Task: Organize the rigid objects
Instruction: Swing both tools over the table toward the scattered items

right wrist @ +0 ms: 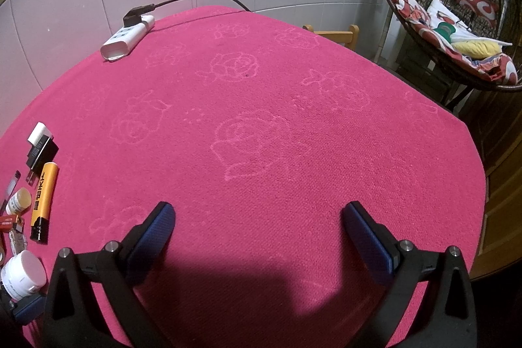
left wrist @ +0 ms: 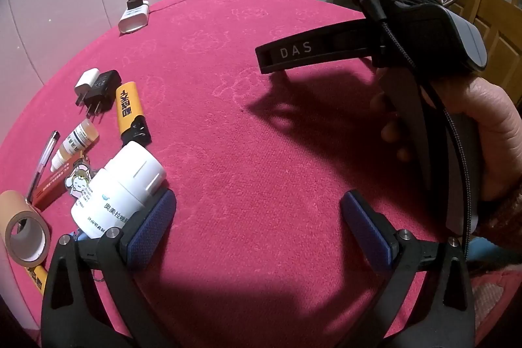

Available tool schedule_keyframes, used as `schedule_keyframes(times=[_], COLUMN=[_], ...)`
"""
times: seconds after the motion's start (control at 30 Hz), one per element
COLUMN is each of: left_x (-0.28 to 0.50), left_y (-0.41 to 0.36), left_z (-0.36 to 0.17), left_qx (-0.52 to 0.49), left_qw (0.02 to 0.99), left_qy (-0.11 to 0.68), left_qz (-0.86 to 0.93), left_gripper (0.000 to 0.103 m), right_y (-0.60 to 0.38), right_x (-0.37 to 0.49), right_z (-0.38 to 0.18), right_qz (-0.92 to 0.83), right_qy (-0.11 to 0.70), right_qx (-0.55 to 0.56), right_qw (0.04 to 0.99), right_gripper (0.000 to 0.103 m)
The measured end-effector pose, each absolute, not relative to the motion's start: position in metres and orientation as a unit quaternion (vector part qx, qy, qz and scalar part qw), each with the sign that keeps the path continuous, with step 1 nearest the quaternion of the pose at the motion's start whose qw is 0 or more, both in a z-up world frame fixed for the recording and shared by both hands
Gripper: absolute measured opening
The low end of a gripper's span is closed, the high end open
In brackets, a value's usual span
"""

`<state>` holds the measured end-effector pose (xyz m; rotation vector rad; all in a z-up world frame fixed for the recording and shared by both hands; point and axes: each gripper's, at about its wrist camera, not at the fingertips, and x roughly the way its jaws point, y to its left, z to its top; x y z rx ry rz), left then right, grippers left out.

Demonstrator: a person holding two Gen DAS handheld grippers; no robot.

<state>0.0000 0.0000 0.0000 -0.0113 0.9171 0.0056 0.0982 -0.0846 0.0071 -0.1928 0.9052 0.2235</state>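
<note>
Small objects lie along the left side of the red tablecloth [left wrist: 248, 126]: a white and a black plug adapter [left wrist: 98, 87], a yellow lighter [left wrist: 130, 110], a small dropper bottle [left wrist: 76, 142], a pen [left wrist: 44, 162], a tape roll [left wrist: 24, 227] and a white pill bottle [left wrist: 120, 188]. My left gripper [left wrist: 257, 224] is open and empty; its left finger [left wrist: 150, 227] stands right beside the pill bottle. My right gripper [right wrist: 257, 234] is open and empty over bare cloth. In the right wrist view the lighter [right wrist: 44, 198] and pill bottle [right wrist: 23, 274] sit at far left.
A white power strip [left wrist: 133, 15] with a black cable lies at the table's back edge by the tiled wall. The right-hand gripper body [left wrist: 407, 38] and hand hover over the table's right side. A hanging wicker chair [right wrist: 456, 5] stands beyond the table at right.
</note>
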Motion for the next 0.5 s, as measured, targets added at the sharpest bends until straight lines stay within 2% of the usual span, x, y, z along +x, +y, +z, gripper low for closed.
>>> schedule_keyframes(times=[0.17, 0.37, 0.5], left_x=[0.0, -0.004, -0.046], left_y=[0.0, -0.004, 0.002], left_z=[0.0, 0.004, 0.052], left_qx=[-0.006, -0.018, -0.017], left_qw=[0.896, 0.897, 0.929], left_qy=[0.443, 0.441, 0.362], left_qz=[0.003, 0.024, 0.071], left_gripper=[0.103, 0.103, 0.103], right_y=[-0.088, -0.11, -0.118], right_x=[0.098, 0.086, 0.066], right_z=[0.008, 0.024, 0.06], right_qz=[0.116, 0.183, 0.236], right_qy=[0.433, 0.42, 0.345], right_qx=[-0.08, -0.001, 0.026], right_qw=[0.89, 0.889, 0.908], right_gripper=[0.103, 0.103, 0.103])
